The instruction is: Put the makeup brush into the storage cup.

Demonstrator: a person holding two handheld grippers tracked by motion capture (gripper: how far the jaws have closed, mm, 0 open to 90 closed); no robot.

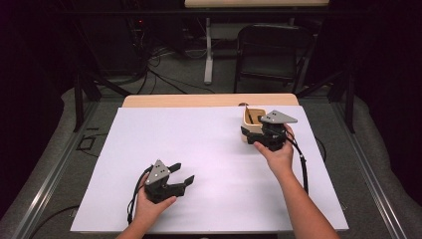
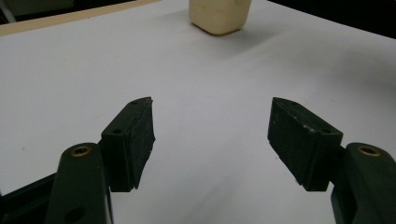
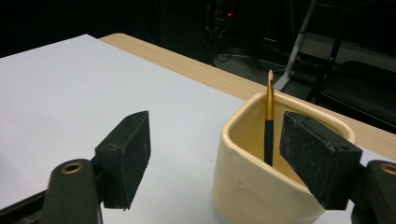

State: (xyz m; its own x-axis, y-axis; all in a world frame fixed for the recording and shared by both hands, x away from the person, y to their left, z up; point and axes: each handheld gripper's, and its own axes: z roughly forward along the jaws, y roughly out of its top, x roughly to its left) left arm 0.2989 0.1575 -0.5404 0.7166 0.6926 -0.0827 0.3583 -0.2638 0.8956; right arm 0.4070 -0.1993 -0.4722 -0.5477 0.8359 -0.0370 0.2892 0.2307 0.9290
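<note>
Fingers [image 3: 125,156] of the right gripper [image 3: 215,158] stand apart, one outside the near wall of the cream holder [image 3: 252,191] and the other over its rim, clamping nothing. A brush [image 3: 269,121] stands upright inside the holder, tip up. Seen from the high view, the holder [image 1: 249,119] sits at the far right of the white sheet [image 1: 199,149]. At the near left, the left gripper [image 1: 181,173] hovers above bare sheet, jaws wide apart, well clear of the holder.
</note>
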